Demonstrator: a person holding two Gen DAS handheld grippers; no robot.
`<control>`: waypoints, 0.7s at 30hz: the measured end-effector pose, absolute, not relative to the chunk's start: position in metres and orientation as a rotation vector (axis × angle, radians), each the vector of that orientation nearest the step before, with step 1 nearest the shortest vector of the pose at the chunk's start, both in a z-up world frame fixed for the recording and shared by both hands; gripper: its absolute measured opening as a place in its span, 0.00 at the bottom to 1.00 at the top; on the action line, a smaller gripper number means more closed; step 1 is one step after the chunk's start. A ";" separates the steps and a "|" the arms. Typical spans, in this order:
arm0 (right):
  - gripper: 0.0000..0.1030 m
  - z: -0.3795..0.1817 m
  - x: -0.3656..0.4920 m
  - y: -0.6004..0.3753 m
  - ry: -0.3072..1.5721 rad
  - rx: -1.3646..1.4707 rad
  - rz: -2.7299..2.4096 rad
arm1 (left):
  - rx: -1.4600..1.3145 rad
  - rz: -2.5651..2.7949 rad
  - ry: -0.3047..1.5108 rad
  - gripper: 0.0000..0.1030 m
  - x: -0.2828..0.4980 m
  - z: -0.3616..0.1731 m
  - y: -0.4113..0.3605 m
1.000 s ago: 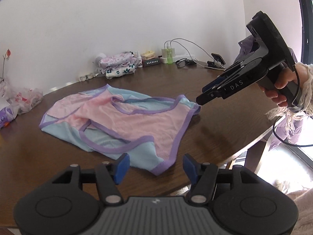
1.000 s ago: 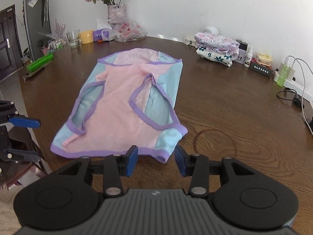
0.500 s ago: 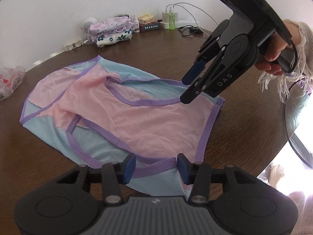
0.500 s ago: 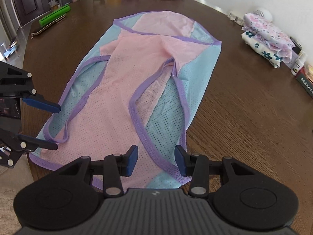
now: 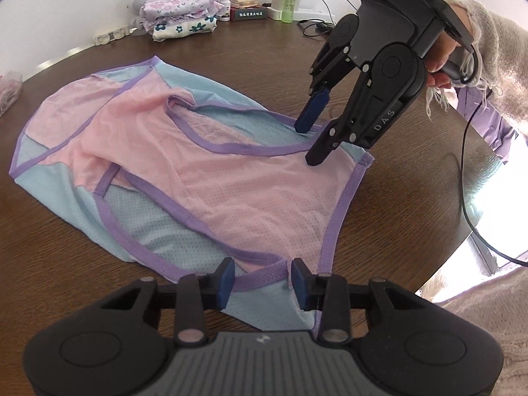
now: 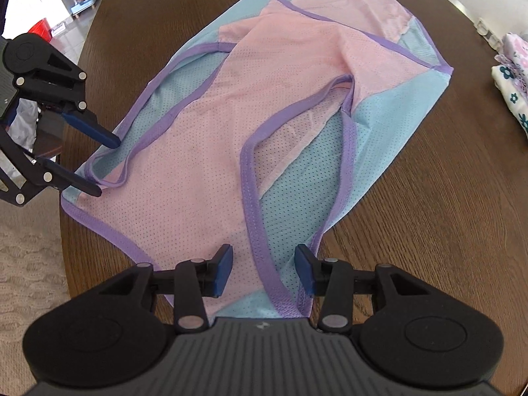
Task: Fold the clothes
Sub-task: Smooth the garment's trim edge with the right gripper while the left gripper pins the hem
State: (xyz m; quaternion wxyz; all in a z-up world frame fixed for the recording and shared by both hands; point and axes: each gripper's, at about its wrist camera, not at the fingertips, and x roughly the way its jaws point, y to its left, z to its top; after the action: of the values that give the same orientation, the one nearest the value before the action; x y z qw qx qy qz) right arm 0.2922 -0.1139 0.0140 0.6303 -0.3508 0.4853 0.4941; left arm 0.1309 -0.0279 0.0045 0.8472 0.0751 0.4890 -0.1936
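A pink and light-blue mesh garment [image 5: 247, 181] with purple trim lies spread flat on the brown wooden table [image 5: 412, 214]. My left gripper [image 5: 262, 283] is open, its two blue pads straddling the purple hem at the nearest corner. My right gripper [image 5: 308, 143] is open too, tilted down with its tips on the garment's far-right corner by the armhole trim. In the right wrist view the garment [image 6: 204, 165] stretches away from my right gripper [image 6: 263, 274], whose pads sit either side of a purple strap. My left gripper [image 6: 105, 166] shows at the left edge, touching the hem corner.
A folded stack of floral clothes [image 5: 180, 10] sits at the back by the wall, next to small bottles, a charger and cables [image 5: 287, 3]. A hand [image 5: 442, 62] in a fuzzy sleeve holds the right gripper. The table's rounded edge [image 6: 66, 231] drops to carpet.
Both grippers have come down and forward onto the garment's near corners. The right gripper dropped from above the table to the cloth. Both stayed open.
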 end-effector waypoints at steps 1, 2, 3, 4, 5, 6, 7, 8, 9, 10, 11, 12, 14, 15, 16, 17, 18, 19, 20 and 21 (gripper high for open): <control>0.36 0.014 0.293 -0.114 1.120 -0.807 1.140 | 0.167 -0.415 1.035 0.34 0.132 0.004 -0.029; 0.33 0.015 0.294 -0.114 1.127 -0.811 1.149 | 0.172 -0.419 1.037 0.34 0.132 0.004 -0.030; 0.33 0.016 0.295 -0.115 1.126 -0.818 1.146 | 0.172 -0.422 1.040 0.34 0.132 0.004 -0.030; 0.33 0.017 0.296 -0.116 1.125 -0.824 1.142 | 0.172 -0.425 1.043 0.34 0.132 0.004 -0.030; 0.33 0.017 0.295 -0.116 1.125 -0.830 1.144 | 0.171 -0.426 1.047 0.34 0.132 0.004 -0.030; 0.33 0.017 0.294 -0.116 1.125 -0.836 1.147 | 0.169 -0.427 1.051 0.34 0.132 0.004 -0.029; 0.32 0.016 0.294 -0.116 1.125 -0.842 1.149 | 0.168 -0.428 1.053 0.33 0.132 0.004 -0.028; 0.30 0.016 0.293 -0.116 1.124 -0.848 1.151 | 0.169 -0.433 1.048 0.33 0.132 0.004 -0.029; 0.27 0.016 0.292 -0.116 1.124 -0.854 1.153 | 0.170 -0.438 1.043 0.30 0.132 0.005 -0.029; 0.27 0.015 0.291 -0.116 1.124 -0.860 1.155 | 0.168 -0.443 1.040 0.30 0.132 0.005 -0.029; 0.27 0.015 0.291 -0.116 1.124 -0.866 1.158 | 0.155 -0.450 1.040 0.30 0.133 0.005 -0.029; 0.27 0.014 0.290 -0.116 1.123 -0.873 1.160 | 0.143 -0.458 1.041 0.30 0.134 0.004 -0.030; 0.25 0.014 0.289 -0.116 1.123 -0.885 1.164 | 0.140 -0.460 1.038 0.29 0.136 0.004 -0.031; 0.22 0.013 0.288 -0.115 1.122 -0.891 1.166 | 0.152 -0.455 1.035 0.28 0.136 0.003 -0.032; 0.19 0.013 0.287 -0.115 1.122 -0.897 1.168 | 0.164 -0.451 1.034 0.20 0.137 0.002 -0.032; 0.17 0.014 0.286 -0.115 1.118 -0.906 1.169 | 0.174 -0.452 1.034 0.14 0.137 0.002 -0.033; 0.12 0.014 0.284 -0.115 1.114 -0.915 1.170 | 0.186 -0.452 1.033 0.06 0.136 0.002 -0.033; 0.06 0.015 0.282 -0.116 1.107 -0.920 1.170 | 0.204 -0.449 1.026 0.05 0.134 0.002 -0.033; 0.04 0.016 0.281 -0.116 1.100 -0.926 1.169 | 0.220 -0.447 1.021 0.04 0.131 0.003 -0.032; 0.03 0.019 0.279 -0.118 1.088 -0.925 1.174 | 0.227 -0.443 1.017 0.04 0.129 0.004 -0.029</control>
State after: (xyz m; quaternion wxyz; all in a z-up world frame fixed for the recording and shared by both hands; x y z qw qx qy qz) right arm 0.2787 -0.1177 0.0188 0.6023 -0.3994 0.4697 0.5070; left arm 0.1288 -0.0295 0.0044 0.8439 0.1076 0.4818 -0.2101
